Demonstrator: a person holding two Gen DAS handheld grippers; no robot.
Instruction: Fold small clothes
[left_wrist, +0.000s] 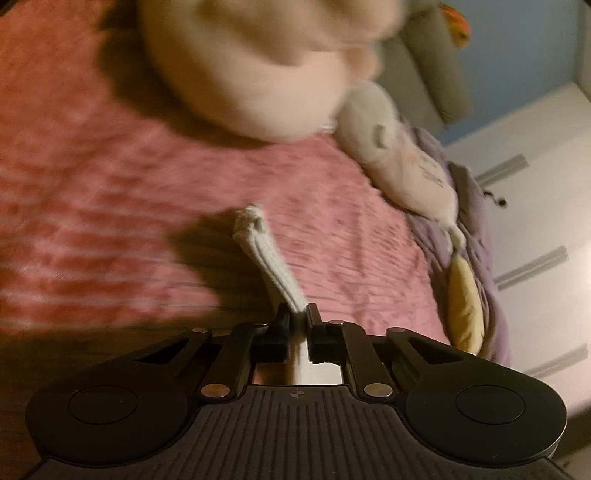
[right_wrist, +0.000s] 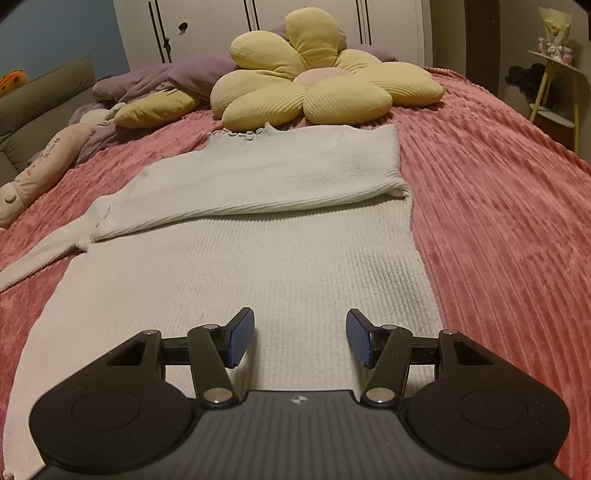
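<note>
Where the right wrist view takes in the whole white ribbed sweater (right_wrist: 258, 258), the left wrist view shows only a narrow strip of the same white knit, the sleeve end (left_wrist: 264, 258), so the two must be read together. Sweater lies flat on the pink ribbed bedspread (right_wrist: 498, 221), body running away from the camera, one sleeve folded across its upper part and the other sleeve trailing off toward the left edge of the picture. Knit is off-white, fine vertical ribbing, frilled edge at the far collar. Right gripper (right_wrist: 300, 338): blue-padded fingers stand apart, nothing between them, hovering above the near part of the sweater body; contact with the cloth cannot be judged. Left gripper (left_wrist: 298, 317): fingers pressed together on the sleeve end, which rises out of the jaws and ends in a bunched cuff over the bedspread; this view is motion-blurred. A pale blurred mass, not identifiable, fills its top. Beyond the sweater: a yellow flower-shaped cushion (right_wrist: 314, 85), a purple blanket (right_wrist: 159, 79), a pale plush toy (left_wrist: 402, 162) at the bed edge, white wardrobe doors (right_wrist: 207, 22).
</note>
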